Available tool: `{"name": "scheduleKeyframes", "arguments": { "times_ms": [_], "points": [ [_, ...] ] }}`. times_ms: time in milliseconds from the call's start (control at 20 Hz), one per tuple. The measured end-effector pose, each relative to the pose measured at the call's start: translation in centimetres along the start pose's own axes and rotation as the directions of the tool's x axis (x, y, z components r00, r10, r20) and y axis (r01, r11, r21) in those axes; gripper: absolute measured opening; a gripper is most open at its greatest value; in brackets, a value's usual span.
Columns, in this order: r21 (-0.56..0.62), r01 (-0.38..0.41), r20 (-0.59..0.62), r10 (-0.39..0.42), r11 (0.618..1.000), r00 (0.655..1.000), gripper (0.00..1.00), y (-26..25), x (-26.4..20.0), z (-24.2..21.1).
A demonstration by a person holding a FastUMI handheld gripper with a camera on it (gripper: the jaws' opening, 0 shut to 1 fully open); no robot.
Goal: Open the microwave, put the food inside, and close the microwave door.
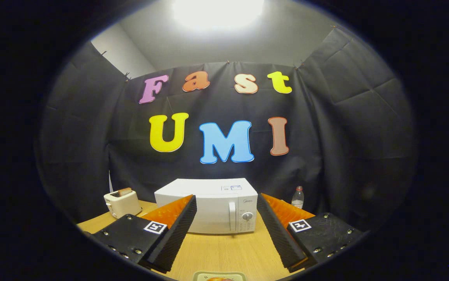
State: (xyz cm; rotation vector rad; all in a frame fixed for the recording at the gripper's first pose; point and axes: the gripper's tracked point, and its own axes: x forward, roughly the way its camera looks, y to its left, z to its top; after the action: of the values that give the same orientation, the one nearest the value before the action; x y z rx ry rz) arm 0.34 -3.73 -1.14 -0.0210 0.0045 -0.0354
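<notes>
A: Where does the gripper (pixel 226 218) stand?

B: It hangs above the wooden table (pixel 224 249), pointing at the booth's back wall. Its two fingers (pixel 177 230) are spread wide apart, and nothing sits between them but bare tabletop. They touch nothing.

A: And the food?

B: A small plate (pixel 219 276) lies on the table just beneath the fingers, nearer than their tips. Something orange-red rests on it, but too little of it shows to tell what kind of food it is.

A: What lies ahead of the fingers?

B: A white microwave (pixel 208 208) stands on the table beyond the fingertips, framed in the gap between them. Its door is shut. A vertical handle (pixel 232 216) runs down the door's right side, and just beside that is a control panel with a round knob (pixel 247 216). The left fingertip overlaps the microwave's lower left corner in the view, though the gripper is well short of the appliance.

A: Anything else on the table?

B: To the left of the microwave, a little apart from it, sits a cream toaster (pixel 122 203) with a slice of toast (pixel 124 191) poking upright out of its slot. To the right, behind the right finger, stands a clear bottle (pixel 297 198) with a red cap, upright, close to the black cloth.

A: And overhead?

B: A bright lamp (pixel 218 11) glares from the pale ceiling.
</notes>
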Motion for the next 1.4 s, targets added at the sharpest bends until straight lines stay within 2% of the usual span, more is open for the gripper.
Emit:
{"name": "scheduleKeyframes", "arguments": {
  "times_ms": [550,1400],
  "points": [
    [0.01,-0.026,-0.033,0.026,1.0,0.999,0.98,-1.9,8.2,-2.1],
    [0.017,-0.082,-0.202,0.084,0.996,0.976,0.98,-1.6,20.1,-14.0]
  ]
}}
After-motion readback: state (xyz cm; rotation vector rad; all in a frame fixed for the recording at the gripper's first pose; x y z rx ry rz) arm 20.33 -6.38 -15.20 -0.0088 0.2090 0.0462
